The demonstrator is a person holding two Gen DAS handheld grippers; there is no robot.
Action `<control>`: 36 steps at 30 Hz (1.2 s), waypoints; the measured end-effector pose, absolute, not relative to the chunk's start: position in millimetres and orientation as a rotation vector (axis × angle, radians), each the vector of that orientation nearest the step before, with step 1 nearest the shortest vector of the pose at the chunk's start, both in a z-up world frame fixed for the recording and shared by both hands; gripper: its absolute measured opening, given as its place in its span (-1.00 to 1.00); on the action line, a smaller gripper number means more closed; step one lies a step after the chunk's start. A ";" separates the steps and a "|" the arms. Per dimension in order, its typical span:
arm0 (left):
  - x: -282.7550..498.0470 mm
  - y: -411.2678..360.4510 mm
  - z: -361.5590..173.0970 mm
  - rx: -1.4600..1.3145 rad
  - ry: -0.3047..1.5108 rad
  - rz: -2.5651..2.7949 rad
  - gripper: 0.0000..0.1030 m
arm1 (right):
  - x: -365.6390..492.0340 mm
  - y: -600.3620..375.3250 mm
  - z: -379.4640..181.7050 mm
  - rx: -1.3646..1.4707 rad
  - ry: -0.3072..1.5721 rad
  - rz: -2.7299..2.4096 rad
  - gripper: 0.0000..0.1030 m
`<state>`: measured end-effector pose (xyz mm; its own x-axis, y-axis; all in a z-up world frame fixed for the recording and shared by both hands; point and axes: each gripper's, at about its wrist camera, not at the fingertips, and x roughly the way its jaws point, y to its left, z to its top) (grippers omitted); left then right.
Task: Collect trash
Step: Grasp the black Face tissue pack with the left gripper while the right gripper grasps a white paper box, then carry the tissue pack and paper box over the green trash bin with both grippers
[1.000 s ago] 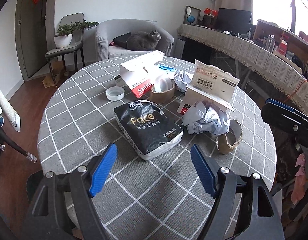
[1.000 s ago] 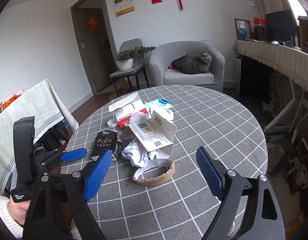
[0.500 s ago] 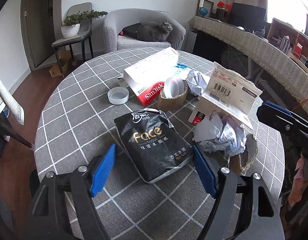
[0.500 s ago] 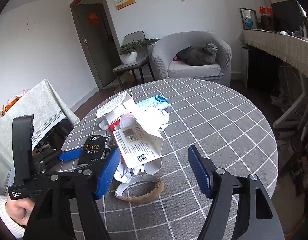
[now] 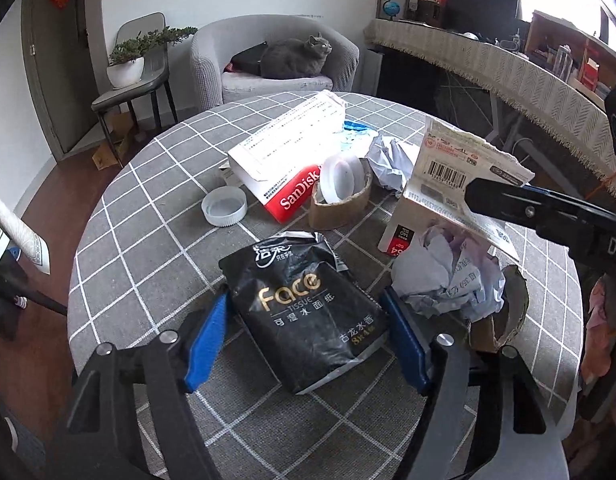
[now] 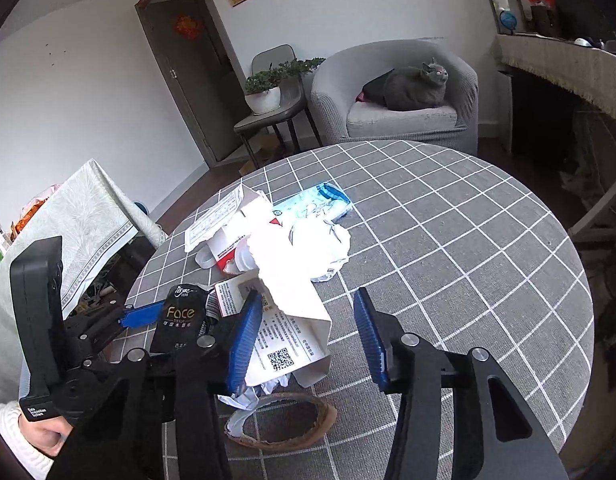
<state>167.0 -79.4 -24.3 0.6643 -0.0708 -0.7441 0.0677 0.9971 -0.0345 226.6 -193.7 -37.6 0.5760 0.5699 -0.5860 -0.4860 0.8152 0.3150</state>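
Both your hand-held grippers gape: left (image 5: 304, 338) straddles the black Face tissue pack (image 5: 308, 312), right (image 6: 306, 338) half-hides the torn white carton (image 6: 286, 320).

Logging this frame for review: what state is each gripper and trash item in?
left gripper: open, straddling the pack
black tissue pack: lying flat, top torn
right gripper: open, over the carton
white carton: flap open
white cap: upturned
tape core: upright

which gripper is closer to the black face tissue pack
Left. The left gripper straddles the black tissue pack, open fingers on either side. The right gripper sits open over the torn white box beside it.
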 end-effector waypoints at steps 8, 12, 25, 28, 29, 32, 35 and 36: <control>165.3 -64.3 -22.7 -0.076 0.828 -0.126 0.29 | 220.9 -170.2 -26.6 0.040 0.692 0.623 -0.67; 163.0 -59.3 -21.9 -0.102 0.824 -0.141 0.28 | 212.6 -155.8 -18.9 -0.070 0.642 0.584 -0.89; 132.9 -42.4 -11.3 -0.123 0.772 -0.162 0.27 | 186.5 -143.7 -2.8 -0.227 0.523 0.379 -0.96; 126.0 -35.2 -8.2 -0.131 0.765 -0.157 0.27 | 180.8 -150.0 5.4 -0.207 0.493 0.349 -0.96; 123.4 -33.8 -7.5 -0.133 0.765 -0.155 0.27 | 178.6 -150.5 8.2 -0.202 0.484 0.347 -0.95; 116.4 -26.0 -3.6 -0.143 0.758 -0.152 0.27 | 172.5 -148.3 16.5 -0.190 0.462 0.345 -0.96; 108.5 -18.2 1.3 -0.142 0.740 -0.147 0.27 | 166.5 -140.1 23.0 -0.175 0.452 0.368 -0.96; 106.4 -15.5 2.4 -0.139 0.737 -0.143 0.27 | 165.2 -136.3 23.4 -0.169 0.457 0.382 -0.96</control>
